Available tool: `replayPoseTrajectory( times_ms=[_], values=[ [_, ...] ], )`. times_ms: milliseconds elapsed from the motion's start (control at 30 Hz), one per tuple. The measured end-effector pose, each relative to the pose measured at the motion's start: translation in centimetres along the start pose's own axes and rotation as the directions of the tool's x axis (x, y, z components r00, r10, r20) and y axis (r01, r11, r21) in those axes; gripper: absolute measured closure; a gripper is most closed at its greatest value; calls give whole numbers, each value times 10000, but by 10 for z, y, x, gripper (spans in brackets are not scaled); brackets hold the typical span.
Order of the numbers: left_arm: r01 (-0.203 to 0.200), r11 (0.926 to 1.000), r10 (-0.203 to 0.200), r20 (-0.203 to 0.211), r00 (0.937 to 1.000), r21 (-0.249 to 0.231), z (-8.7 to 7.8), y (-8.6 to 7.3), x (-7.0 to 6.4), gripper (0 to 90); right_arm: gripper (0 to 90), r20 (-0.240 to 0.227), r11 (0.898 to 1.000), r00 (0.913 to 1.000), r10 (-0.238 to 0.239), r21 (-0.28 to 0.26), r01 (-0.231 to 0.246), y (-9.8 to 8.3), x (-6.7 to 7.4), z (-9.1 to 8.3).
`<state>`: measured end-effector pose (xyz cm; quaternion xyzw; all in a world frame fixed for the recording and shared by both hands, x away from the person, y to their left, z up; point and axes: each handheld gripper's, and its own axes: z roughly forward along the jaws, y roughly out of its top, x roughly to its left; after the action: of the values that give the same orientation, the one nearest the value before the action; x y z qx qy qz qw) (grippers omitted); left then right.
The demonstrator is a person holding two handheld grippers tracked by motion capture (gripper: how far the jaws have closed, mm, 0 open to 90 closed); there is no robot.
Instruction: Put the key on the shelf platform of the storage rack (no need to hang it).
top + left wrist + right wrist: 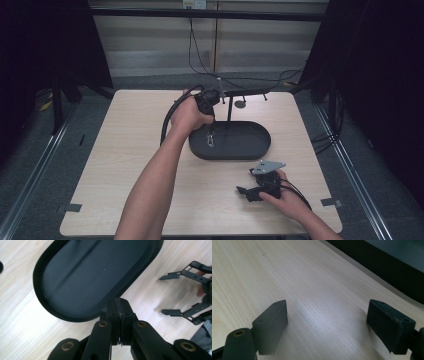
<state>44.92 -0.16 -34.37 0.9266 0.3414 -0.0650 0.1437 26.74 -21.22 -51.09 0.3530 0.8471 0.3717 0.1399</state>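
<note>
My left fingers (119,315) were pressed together over the near rim of the black tray (95,277), a small metal clip (210,139) dangling beneath them. I judged releasing it into the tray came next. My right fingers (332,325) rested wide apart, empty, on the table (287,277); a stand (229,107) rose behind the tray.

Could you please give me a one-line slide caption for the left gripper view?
Left tongs, closed, above an empty black oval plastic tray on a light wooden table.

No text, label, brand, number or sign can be read in these pictures.
</note>
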Motion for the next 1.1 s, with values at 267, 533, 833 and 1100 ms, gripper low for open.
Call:
replayPoseTrajectory(
  times_ms=[267, 533, 833, 1100],
  values=[
    [-144, 9999, 144, -68, 9999, -31, 8, 5, -2, 888, 166, 1, 10000, 10000, -4, -3, 4, 0, 0, 0],
    [-39, 10000, 38, -148, 9999, -13, 17, 6, 4, 888, 166, -1, 10000, 10000, -2, 0, 2, 0, 0, 0],
    [57, 9999, -59, -214, 9998, -95, 26, 7, 7, 887, 166, 0, 10000, 10000, -4, -3, 4, 0, 0, 0],
    [17, 9997, -24, -270, 9996, -253, 34, 9, 8, 885, 166, 1, 10000, 10000, -8, -3, 8, 0, 0, 0]
  ],
)
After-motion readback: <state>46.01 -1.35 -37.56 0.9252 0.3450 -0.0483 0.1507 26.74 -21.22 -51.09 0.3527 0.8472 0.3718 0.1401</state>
